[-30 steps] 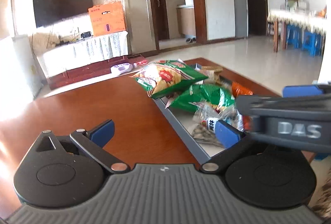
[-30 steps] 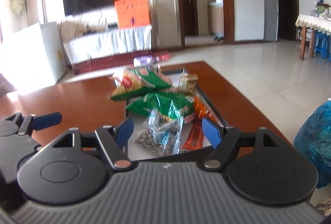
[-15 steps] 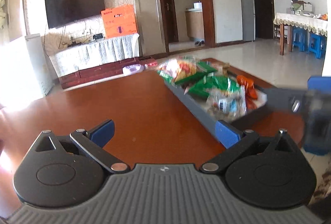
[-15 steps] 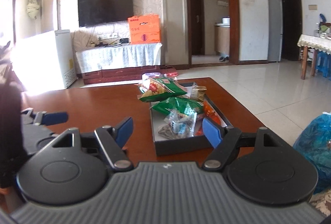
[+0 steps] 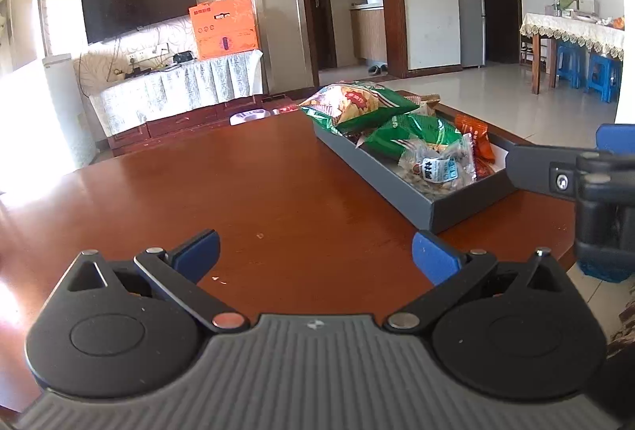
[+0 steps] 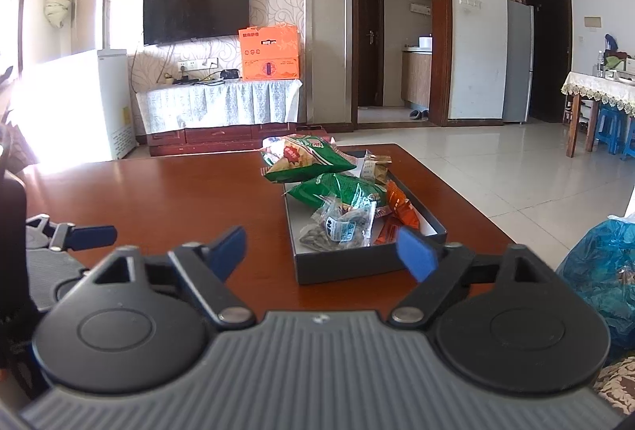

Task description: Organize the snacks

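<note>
While both claws hang released, right claw (image 6: 321, 249) opening, left claw (image 5: 315, 251) empty, grey tray (image 6: 369, 263) holding snack bags (image 6: 341, 192).

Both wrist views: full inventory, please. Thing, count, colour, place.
table: 1, reddish-brown wood, foreground
tray: 1, dark grey, on table, right side
chip bags: 2, green, far end of tray, stacked
clear nut packet: 1, transparent, near end of tray
orange packets: at least 2, right side of tray
TV: 1, black, wall
orange box: 1, on TV stand
blue bag: 1, floor, right
left gripper: open, empty
right gripper: opening, empty
</note>
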### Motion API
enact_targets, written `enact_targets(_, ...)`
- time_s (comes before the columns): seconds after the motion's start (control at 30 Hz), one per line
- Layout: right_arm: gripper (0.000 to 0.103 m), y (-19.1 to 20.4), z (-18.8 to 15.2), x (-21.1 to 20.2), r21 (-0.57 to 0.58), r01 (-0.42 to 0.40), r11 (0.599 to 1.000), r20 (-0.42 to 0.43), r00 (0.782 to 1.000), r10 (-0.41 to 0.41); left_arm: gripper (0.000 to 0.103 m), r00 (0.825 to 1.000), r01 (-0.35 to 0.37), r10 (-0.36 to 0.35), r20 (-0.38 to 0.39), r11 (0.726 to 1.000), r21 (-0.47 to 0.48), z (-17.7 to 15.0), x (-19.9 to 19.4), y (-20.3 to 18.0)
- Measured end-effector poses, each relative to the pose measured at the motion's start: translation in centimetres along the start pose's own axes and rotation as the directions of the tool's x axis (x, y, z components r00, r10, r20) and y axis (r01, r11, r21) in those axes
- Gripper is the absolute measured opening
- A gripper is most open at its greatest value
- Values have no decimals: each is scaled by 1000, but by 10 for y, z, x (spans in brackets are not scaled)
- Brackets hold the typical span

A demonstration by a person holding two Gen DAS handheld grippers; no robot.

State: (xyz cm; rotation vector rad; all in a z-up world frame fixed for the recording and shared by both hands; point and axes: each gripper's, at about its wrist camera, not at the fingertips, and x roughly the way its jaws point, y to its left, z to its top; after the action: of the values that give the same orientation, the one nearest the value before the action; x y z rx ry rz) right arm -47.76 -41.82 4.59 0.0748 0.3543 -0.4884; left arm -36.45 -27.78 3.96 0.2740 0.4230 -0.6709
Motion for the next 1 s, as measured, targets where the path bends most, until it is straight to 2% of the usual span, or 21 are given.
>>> enact_targets(0.3, 86, -3, -1, 1, 21, -20, 1000, -13, 1000, 20, 103, 1000, 20, -20, -3, 999, -25, 2, 1, 0)
enact_targets(1.0, 86, -2, -2, 4, 8, -40, 999, -29, 999, 40, 103, 1000, 13, -14, -16, 999, -47, 5, 11, 2)
